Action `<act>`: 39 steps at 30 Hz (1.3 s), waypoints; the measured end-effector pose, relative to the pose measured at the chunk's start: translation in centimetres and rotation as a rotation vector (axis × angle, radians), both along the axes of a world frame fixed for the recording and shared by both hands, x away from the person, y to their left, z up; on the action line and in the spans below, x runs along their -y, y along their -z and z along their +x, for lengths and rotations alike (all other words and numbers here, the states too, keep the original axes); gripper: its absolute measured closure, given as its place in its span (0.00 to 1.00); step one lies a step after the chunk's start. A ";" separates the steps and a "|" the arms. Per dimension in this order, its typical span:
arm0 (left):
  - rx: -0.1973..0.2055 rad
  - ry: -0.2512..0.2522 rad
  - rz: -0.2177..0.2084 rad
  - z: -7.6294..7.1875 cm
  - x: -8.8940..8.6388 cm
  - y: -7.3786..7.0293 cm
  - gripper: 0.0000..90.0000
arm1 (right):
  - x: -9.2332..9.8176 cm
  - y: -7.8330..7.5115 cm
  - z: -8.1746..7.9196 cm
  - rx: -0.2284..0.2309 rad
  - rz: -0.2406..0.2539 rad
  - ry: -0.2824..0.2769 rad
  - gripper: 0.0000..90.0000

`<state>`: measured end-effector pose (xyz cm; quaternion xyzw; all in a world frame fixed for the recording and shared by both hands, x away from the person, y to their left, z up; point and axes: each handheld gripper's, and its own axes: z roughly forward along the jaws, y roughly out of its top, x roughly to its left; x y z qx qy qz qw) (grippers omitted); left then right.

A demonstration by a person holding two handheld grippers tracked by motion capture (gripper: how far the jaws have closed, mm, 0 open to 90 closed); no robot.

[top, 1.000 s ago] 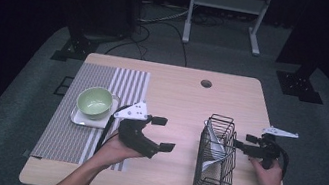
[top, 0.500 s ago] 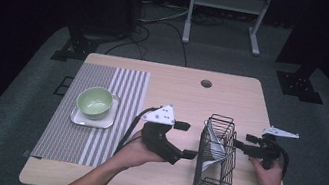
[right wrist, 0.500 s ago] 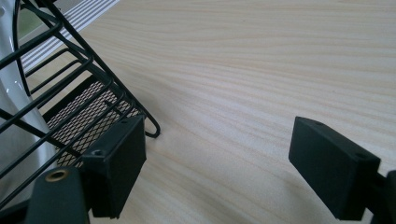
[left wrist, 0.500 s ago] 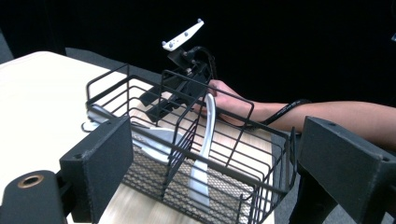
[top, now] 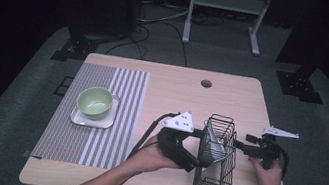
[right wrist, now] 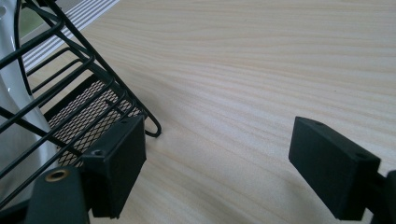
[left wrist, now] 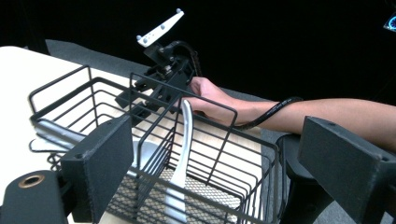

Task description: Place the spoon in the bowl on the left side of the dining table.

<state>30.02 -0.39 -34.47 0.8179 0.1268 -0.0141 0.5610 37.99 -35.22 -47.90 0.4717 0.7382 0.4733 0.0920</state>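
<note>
Straddling wire basket (top: 215,157) wall, left claw (top: 197,149) wide open; right claw (top: 243,141) open beside basket, empty.

One black wire basket (top: 215,157) stands on the table (top: 172,94) near its front edge, toward the right corner. Inside it lie two utensils: one grey ladle or large spoon (left wrist: 180,154) leaning against the wire, and one flatter silver piece (left wrist: 60,133) whose kind cannot be told. There is one striped placemat (top: 93,111) along the left edge, carrying one white square plate (top: 79,118) and one green bowl (top: 95,101) on that plate. The tabletop has one round cable hole (top: 206,84) near its back edge. Two grippers are present, one left gripper (top: 197,149) and one right gripper (top: 244,141), each with two jaws.
</note>
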 end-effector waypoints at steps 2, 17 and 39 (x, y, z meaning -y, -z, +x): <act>0.002 0.007 0.007 0.0 0.4 0.0 0.13 | 0.0 0.0 0.0 -0.001 -0.003 0.000 0.20; -0.013 0.027 0.082 0.3 3.5 1.0 0.17 | 0.0 0.0 0.0 -0.002 0.002 -0.004 0.20; 0.001 0.029 0.184 0.6 5.7 1.9 0.36 | 0.0 0.0 0.0 0.001 0.006 -0.009 0.20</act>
